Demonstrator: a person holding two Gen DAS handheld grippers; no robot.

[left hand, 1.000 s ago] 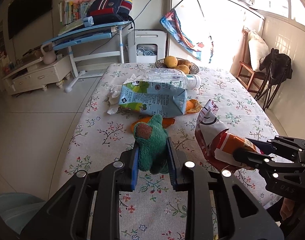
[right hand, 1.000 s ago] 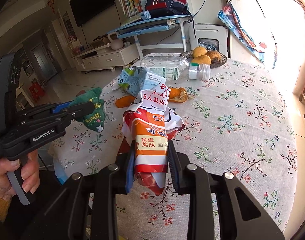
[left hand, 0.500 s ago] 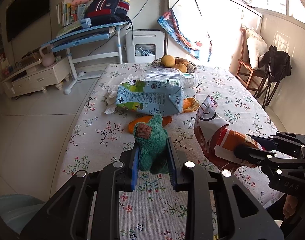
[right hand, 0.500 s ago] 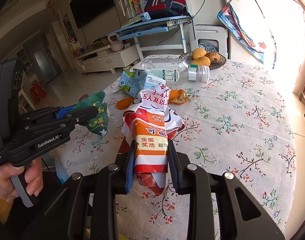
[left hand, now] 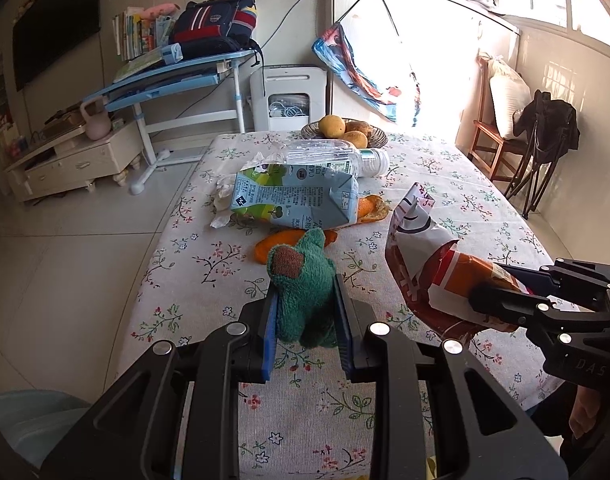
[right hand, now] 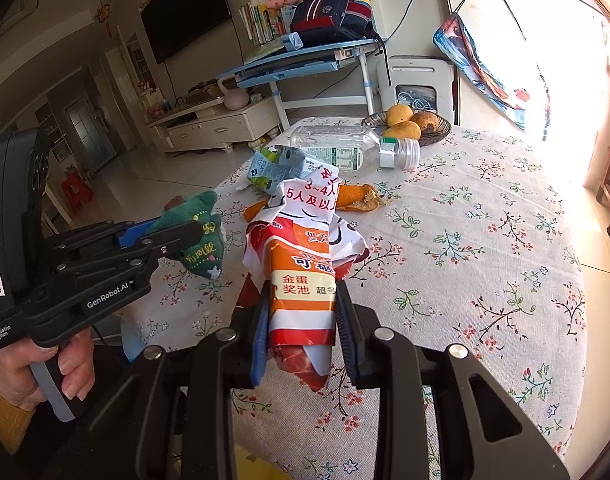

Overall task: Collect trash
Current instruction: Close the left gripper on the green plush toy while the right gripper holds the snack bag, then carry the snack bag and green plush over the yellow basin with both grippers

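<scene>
The crumpled snack bag (right hand: 301, 280) is clamped in my right gripper (right hand: 301, 320), lifted off the table (right hand: 485, 208), its long axis running up and away from my fingers. My left gripper (left hand: 305, 312) is closed on a green cloth toy (left hand: 303, 292), just beside it. The milk carton (left hand: 293, 198), bottle (left hand: 333, 158) and orange peel (left hand: 371, 208) lie straight ahead of both, nearer my left hand (right hand: 45, 368)

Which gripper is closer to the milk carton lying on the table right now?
Left. The left gripper, shut on a green cloth toy, sits just in front of the milk carton. The right gripper, clamping a snack wrapper, is farther back and to the carton's right.
</scene>
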